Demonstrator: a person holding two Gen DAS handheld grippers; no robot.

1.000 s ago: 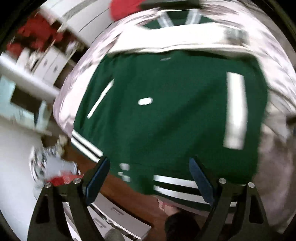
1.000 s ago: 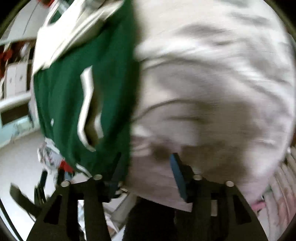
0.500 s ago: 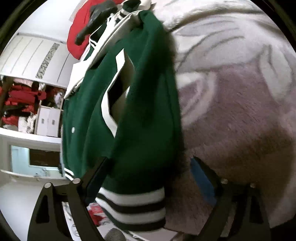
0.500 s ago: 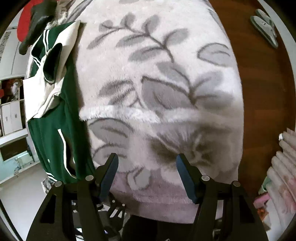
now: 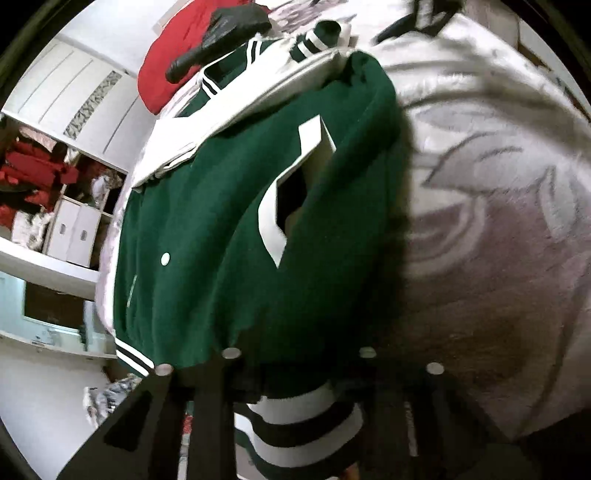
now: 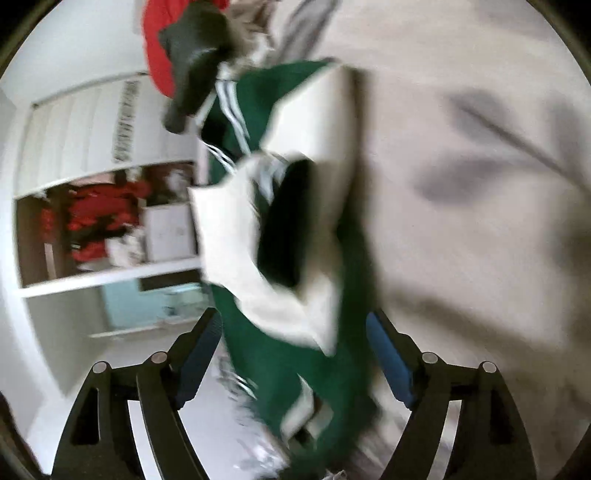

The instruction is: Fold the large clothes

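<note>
A green varsity jacket (image 5: 207, 240) with white sleeves, white pocket trim and striped ribbing lies on a leaf-patterned grey blanket (image 5: 498, 229). My left gripper (image 5: 295, 376) is shut on the jacket's green and white striped hem, which bunches over its fingers. In the right wrist view the jacket (image 6: 295, 350) hangs between the open blue-padded fingers of my right gripper (image 6: 295, 354), with a white sleeve (image 6: 236, 258) folded across it. That view is blurred by motion.
A red garment (image 5: 166, 74) and a black glove-like thing (image 5: 221, 33) lie past the jacket's collar. White cupboards (image 5: 74, 103) and shelves with red clothes (image 5: 33, 177) stand at the left. Clutter lies on the floor (image 5: 107, 398) below.
My left gripper has closed on the jacket's striped hem. My right gripper has swung from over the bare blanket to the jacket, which now sits between its open fingers.
</note>
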